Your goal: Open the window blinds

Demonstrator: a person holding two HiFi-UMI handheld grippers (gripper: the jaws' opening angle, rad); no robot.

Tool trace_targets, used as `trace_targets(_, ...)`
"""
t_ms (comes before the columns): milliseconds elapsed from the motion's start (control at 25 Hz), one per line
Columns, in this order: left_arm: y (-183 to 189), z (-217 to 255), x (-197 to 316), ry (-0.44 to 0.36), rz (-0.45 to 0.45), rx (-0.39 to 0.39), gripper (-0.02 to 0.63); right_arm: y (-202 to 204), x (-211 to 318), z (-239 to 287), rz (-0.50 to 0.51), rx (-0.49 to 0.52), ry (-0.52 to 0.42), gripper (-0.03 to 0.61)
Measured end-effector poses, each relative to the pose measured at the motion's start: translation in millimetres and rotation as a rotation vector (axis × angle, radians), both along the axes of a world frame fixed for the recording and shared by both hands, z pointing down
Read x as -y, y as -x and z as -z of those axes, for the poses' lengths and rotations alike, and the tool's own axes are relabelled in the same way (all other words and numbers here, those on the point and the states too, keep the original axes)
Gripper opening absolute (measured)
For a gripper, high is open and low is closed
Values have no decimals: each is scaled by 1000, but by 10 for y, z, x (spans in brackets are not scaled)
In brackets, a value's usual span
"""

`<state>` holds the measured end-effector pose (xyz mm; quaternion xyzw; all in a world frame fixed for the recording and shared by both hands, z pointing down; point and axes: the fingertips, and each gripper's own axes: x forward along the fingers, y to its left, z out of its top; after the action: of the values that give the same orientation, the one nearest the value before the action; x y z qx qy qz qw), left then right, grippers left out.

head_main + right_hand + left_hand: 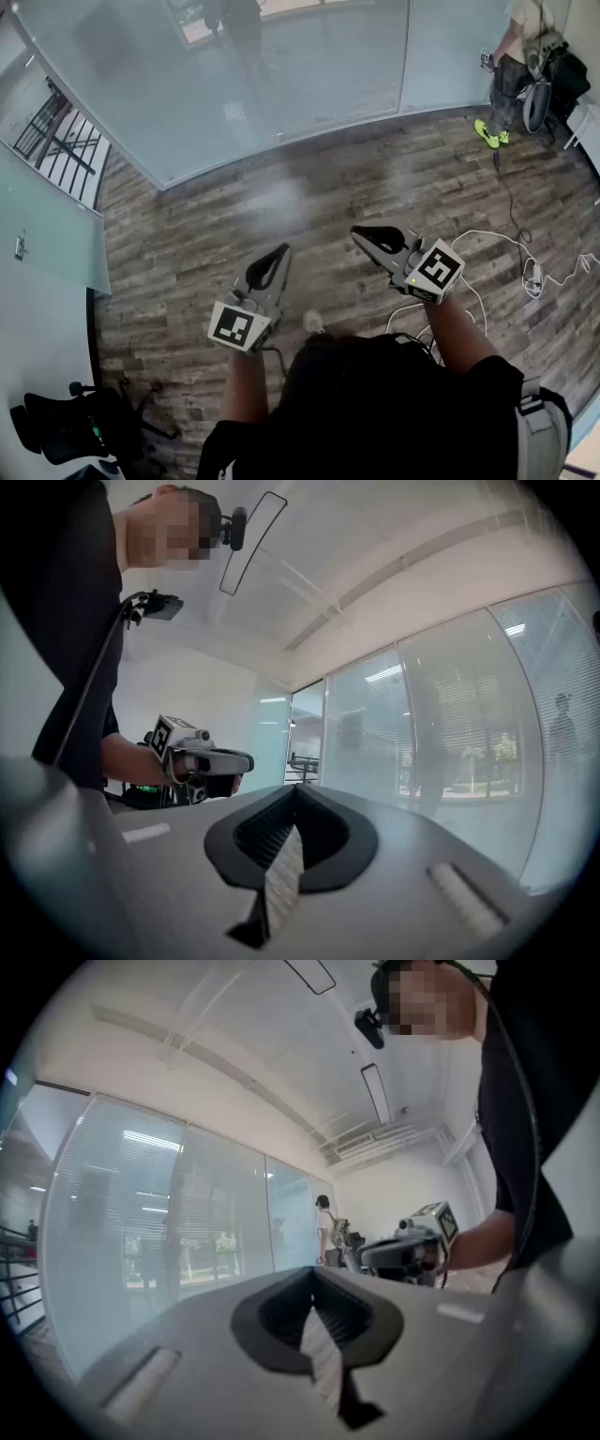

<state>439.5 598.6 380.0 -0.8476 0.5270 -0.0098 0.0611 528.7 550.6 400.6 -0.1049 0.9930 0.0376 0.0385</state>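
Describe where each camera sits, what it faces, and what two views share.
Head view: on the person's head, steeply down at wooden floor and glass wall; forearms, left gripper, right gripper show.
Left gripper view: on the left gripper, along its shut jaws toward the glass wall; right gripper, torso show.
Right gripper view: on the right gripper, along its shut jaws; left gripper, torso show.
Shared: every view shows the glass wall.
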Motion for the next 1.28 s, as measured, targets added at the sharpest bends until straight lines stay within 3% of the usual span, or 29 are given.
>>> trace_targets(520,22,-73,-2,1,-9,34,5,22,-17,19,16,-9,-16,5)
trace_targets(760,17,-172,-36,19,-11,50,5,-46,52,45,-11,46,11,5)
trace_targets(1280,102,-206,8,33,7,30,5,35,66,-73,20,15,36,5)
